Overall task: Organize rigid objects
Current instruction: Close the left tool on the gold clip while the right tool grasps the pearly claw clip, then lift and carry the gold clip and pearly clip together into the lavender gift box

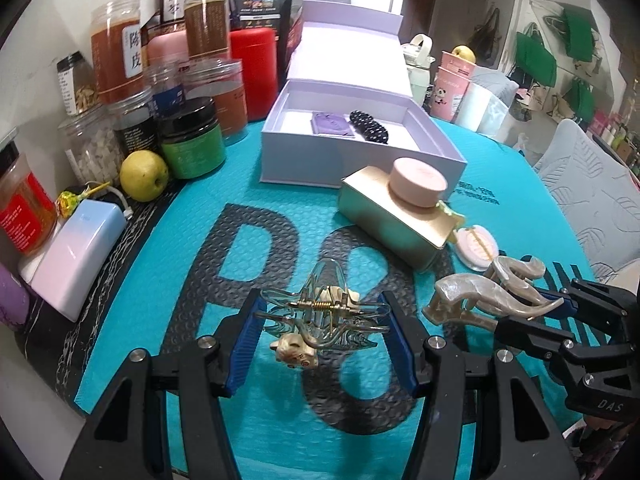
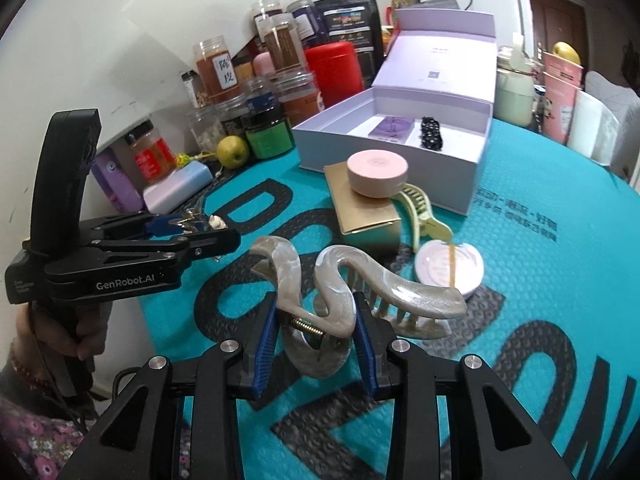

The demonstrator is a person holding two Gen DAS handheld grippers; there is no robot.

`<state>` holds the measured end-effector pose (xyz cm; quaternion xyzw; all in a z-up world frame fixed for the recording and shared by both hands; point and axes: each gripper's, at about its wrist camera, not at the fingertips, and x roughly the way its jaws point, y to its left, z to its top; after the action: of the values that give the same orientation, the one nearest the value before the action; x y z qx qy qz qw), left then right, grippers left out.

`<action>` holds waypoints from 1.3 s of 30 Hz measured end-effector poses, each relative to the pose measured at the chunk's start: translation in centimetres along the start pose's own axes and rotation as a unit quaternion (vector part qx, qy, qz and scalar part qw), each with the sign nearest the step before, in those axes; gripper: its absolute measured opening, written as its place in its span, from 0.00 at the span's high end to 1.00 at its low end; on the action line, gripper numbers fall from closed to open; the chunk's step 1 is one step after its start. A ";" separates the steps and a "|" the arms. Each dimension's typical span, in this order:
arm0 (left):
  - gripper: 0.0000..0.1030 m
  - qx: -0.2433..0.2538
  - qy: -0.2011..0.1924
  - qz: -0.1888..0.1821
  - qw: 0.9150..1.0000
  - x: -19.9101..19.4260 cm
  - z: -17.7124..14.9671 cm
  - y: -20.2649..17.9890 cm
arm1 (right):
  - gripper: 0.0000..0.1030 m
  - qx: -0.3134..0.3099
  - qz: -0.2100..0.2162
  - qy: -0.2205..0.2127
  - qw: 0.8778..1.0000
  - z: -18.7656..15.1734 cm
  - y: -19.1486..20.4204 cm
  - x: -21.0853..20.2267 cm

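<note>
1. Your work surface is a teal bubble-textured mat (image 1: pixel 280 208) printed with large dark letters
2. At its far side sits an open pale lilac cardboard box (image 2: pixel 384 152) with its lid standing up; inside lie a purple card packet (image 2: pixel 390 127) and a black beaded hair clip (image 2: pixel 430 132), side by side
3. Just in front of the box, a gold rectangular carton (image 1: pixel 384 216) lies on the mat with a round pink tin (image 1: pixel 418 184) resting on top; a pale green claw clip (image 2: pixel 420 208) and a round pink compact (image 2: pixel 450 268) sit just beside it
4. Your right gripper (image 2: pixel 316 340) has its jaws clamped on a marbled beige wavy claw clip (image 2: pixel 336 292), held near the compact
5. Your left gripper (image 1: pixel 324 320) has its jaws closed on a clear glassy claw clip with a metal spring (image 1: pixel 326 312), above the mat's dark lettering
</note>
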<state>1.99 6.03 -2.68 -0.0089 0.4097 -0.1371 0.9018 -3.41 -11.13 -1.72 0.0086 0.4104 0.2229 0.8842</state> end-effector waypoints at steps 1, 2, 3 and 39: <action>0.45 0.000 0.000 -0.004 1.000 -0.1 0.1 -0.3 | 0.66 0.002 -0.001 -0.002 1.000 -0.1 -0.1 -0.3; 0.45 0.001 -0.001 -0.008 1.000 -0.1 0.2 -0.6 | 0.66 0.003 -0.004 -0.005 1.000 -0.2 -0.2 -0.6; 0.45 0.001 -0.001 -0.011 1.000 0.0 0.3 -0.8 | 0.66 0.005 -0.006 -0.007 1.000 -0.2 -0.4 -0.9; 0.45 0.064 -0.027 -0.066 0.995 0.9 8.9 -7.5 | 0.66 0.003 -0.017 -0.051 0.999 6.1 -6.3 -5.0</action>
<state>7.38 -2.31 3.52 0.0179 0.3737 -0.2221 0.9004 0.67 -17.74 4.72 0.0153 0.3658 0.2059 0.9075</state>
